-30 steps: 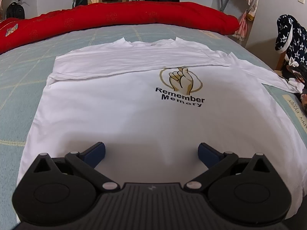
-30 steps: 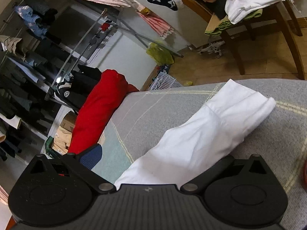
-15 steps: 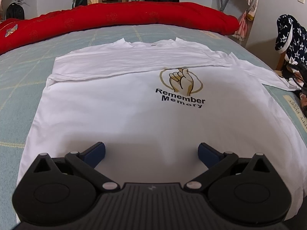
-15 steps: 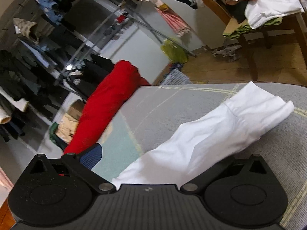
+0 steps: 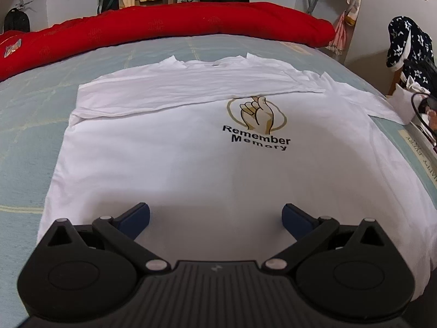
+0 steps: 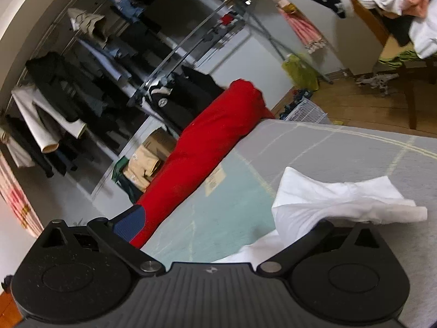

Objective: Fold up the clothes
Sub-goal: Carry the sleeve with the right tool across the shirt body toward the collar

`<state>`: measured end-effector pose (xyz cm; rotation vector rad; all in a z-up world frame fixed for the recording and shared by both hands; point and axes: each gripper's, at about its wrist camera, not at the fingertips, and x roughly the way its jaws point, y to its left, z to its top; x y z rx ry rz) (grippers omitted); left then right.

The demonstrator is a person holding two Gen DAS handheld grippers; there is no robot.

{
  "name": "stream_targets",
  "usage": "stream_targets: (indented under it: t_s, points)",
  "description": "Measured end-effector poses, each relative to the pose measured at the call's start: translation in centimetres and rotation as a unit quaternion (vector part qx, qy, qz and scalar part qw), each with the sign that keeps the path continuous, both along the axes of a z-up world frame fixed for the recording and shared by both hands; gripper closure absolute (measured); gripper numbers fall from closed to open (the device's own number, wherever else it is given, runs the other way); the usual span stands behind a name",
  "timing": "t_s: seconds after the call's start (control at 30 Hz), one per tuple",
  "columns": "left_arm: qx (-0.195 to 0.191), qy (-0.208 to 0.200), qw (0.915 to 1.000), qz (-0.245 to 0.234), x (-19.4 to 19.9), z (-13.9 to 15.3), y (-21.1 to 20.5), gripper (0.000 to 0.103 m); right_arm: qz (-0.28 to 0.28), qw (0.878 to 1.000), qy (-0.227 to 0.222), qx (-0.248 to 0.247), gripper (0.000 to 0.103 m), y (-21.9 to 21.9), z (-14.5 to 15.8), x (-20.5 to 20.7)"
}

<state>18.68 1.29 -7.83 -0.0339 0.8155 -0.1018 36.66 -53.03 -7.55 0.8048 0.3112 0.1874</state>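
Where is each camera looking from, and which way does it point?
Left wrist: sits on the left gripper, low over the bed, facing across the white T-shirt toward the red quilt; its two spread fingers show.
Right wrist: sits on the right gripper, tilted, facing over the shirt's sleeve toward the clothes rack; one finger shows, the sleeve hides the other.
Shared: T-shirt, bed, red quilt.
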Motion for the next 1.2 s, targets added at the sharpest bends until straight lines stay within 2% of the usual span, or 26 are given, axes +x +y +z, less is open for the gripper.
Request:
stream_targets:
  t_s: [0.23, 0.57, 0.8, 1.2]
  points:
    - [0.014, -0.005, 0.9998, -0.013, -1.0, 0.6, 1.2, 0.001, 0.027, 0.999, 0.023, -0.029, 0.000, 3.6, 1.9, 1.1]
    - [0.008, -0.005, 0.9997, -0.023, -2.2, 0.5, 3.1, 0.001, 0.070, 0.995, 0.037, -0.065, 0.000, 9.8, 4.4, 2.0]
    - [-0.006, -0.011, 0.9995, -0.029, -2.8, 0.5, 4.4, 0.001, 0.101, 0.992, 0.036, -0.071, 0.000, 14.2, 6.1, 3.3]
    - [-0.011, -0.013, 0.9993, -0.034, -3.5, 0.6, 6.4, 0.001, 0.161, 0.984, 0.033, -0.075, 0.000, 22.4, 7.1, 5.6]
